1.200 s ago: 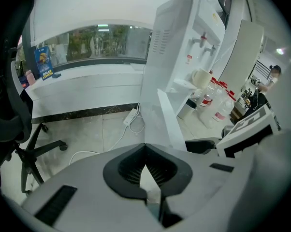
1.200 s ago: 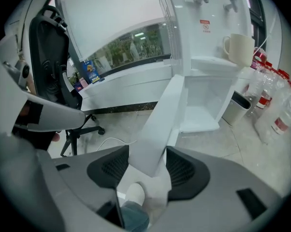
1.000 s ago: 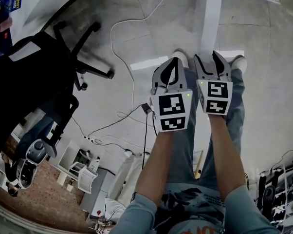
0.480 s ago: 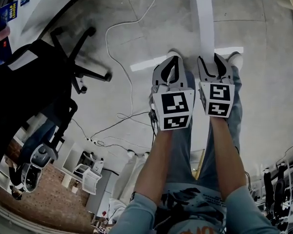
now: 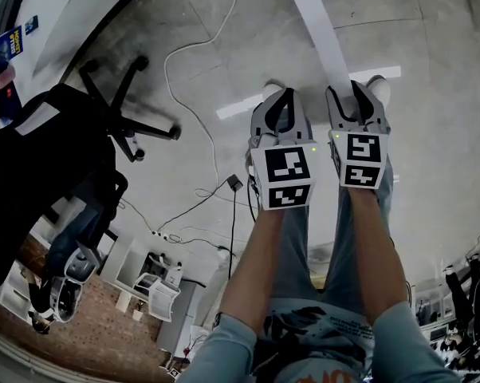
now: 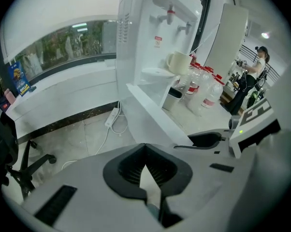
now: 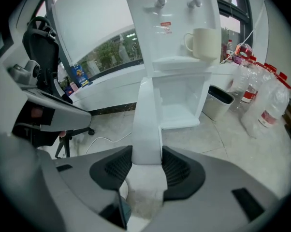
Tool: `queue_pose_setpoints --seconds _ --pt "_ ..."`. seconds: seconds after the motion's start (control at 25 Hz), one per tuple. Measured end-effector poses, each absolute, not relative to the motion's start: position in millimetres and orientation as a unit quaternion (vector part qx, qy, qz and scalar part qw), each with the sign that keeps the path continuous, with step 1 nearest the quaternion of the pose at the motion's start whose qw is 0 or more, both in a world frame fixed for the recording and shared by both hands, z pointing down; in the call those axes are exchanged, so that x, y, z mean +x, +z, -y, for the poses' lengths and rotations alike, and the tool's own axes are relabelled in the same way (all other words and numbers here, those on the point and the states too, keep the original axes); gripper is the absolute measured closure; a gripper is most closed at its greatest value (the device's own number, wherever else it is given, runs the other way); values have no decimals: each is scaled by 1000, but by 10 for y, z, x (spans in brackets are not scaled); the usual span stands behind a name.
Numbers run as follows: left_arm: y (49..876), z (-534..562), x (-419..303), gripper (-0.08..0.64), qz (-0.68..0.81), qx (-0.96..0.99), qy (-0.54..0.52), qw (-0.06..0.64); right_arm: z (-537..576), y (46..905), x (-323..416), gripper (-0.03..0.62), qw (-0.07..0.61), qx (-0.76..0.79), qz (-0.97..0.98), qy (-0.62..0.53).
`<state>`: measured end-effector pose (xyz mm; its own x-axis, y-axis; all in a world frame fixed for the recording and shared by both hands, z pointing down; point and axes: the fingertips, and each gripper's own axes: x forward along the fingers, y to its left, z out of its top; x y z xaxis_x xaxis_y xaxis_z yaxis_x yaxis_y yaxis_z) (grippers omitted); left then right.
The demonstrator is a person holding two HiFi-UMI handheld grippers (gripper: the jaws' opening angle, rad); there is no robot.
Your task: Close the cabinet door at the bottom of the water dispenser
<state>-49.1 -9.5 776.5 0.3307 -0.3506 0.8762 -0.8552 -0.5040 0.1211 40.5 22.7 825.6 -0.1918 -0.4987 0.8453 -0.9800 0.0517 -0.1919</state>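
Note:
The white water dispenser (image 7: 179, 33) stands ahead with its bottom cabinet (image 7: 177, 100) open. Its cabinet door (image 7: 146, 115) swings out toward me, seen edge-on; it is a white strip (image 5: 316, 30) in the head view. My right gripper (image 7: 146, 163) points down at the door's free edge, which lies between the pads. The jaws are closing, and the pads sit right at its two faces. My left gripper (image 5: 281, 92) hangs just left of the door (image 6: 155, 115). Its fingertips meet and hold nothing.
A cream mug (image 7: 203, 42) sits on the dispenser's tray. A small bin (image 7: 218, 100) and several plastic bottles (image 7: 271, 105) stand to its right. A black office chair (image 5: 64, 142) is at the left. Cables (image 5: 200, 54) and a power strip (image 6: 111, 116) lie on the floor.
Both grippers have moved forward over the floor alongside the door. The chair and cables have slid back in the head view.

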Motion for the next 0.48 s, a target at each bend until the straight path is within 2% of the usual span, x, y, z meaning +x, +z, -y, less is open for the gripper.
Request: queue_pose_setpoints --seconds 0.48 --pt "7758 121 91 549 368 774 429 286 -163 8223 965 383 302 569 664 380"
